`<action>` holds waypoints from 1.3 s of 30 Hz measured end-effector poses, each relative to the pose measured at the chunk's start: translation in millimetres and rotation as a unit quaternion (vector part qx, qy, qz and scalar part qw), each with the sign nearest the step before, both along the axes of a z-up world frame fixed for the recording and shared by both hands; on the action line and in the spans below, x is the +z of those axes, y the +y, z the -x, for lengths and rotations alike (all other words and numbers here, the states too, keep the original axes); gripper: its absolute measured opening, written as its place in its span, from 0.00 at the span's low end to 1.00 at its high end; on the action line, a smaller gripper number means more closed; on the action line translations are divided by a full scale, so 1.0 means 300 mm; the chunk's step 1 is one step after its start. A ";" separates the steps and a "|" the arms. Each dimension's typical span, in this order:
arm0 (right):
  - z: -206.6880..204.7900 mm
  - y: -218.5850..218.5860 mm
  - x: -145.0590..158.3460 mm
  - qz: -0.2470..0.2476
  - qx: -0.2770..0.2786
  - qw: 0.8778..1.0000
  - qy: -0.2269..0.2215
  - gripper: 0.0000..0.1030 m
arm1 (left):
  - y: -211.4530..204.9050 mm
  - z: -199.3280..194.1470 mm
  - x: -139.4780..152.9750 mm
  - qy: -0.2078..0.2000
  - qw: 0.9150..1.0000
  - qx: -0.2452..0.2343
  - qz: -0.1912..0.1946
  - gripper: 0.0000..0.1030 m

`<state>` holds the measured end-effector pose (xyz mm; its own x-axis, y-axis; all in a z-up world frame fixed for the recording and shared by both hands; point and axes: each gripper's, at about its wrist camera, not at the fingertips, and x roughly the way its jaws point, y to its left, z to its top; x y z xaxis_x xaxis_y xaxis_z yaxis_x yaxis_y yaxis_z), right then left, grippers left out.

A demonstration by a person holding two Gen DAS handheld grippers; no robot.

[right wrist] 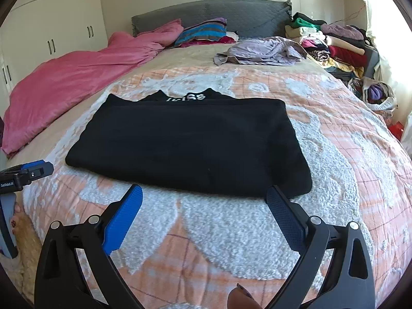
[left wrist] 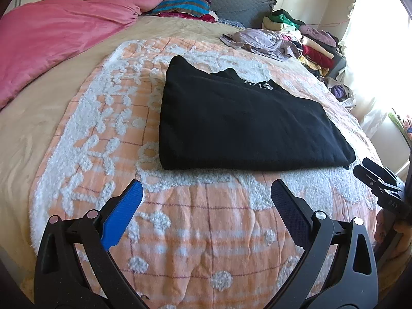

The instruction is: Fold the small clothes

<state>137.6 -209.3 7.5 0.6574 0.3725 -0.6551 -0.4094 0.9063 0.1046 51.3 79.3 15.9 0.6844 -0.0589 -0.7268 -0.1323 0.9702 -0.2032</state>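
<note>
A black garment (left wrist: 244, 121) with white lettering lies folded into a flat rectangle on the orange-and-white bedspread (left wrist: 206, 231). My left gripper (left wrist: 207, 190) hovers open just short of its near edge, nothing between the blue pads. In the right wrist view the same black garment (right wrist: 190, 144) lies ahead, and my right gripper (right wrist: 204, 195) stands open near its front edge, empty. The right gripper's fingertips (left wrist: 370, 172) show at the right edge of the left view. The left gripper's tip (right wrist: 33, 170) shows at the left edge of the right view.
A pink duvet (right wrist: 77, 77) covers the bed's left side. A crumpled lilac cloth (right wrist: 260, 51) and a stack of folded clothes (right wrist: 334, 46) lie at the far right. A striped pillow (right wrist: 203, 32) rests against the grey headboard (right wrist: 231, 15). White wardrobes (right wrist: 51, 25) stand left.
</note>
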 end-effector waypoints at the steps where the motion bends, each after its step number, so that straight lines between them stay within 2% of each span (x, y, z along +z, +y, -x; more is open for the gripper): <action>1: 0.011 0.016 0.008 0.001 0.006 1.000 -0.003 0.94 | 0.001 0.005 0.000 0.000 1.000 0.000 0.000 0.91; 14: 0.081 0.170 0.077 -0.002 0.066 0.998 -0.024 0.94 | 0.041 0.073 0.027 -0.015 1.000 0.016 0.008 0.91; 28: 0.130 0.312 0.089 -0.011 0.112 0.993 -0.027 0.94 | 0.125 0.129 0.053 -0.026 0.998 0.048 0.012 0.91; 39: 0.147 0.398 0.089 0.005 0.141 0.989 -0.039 0.94 | 0.191 0.135 0.082 -0.039 0.996 0.081 -0.001 0.91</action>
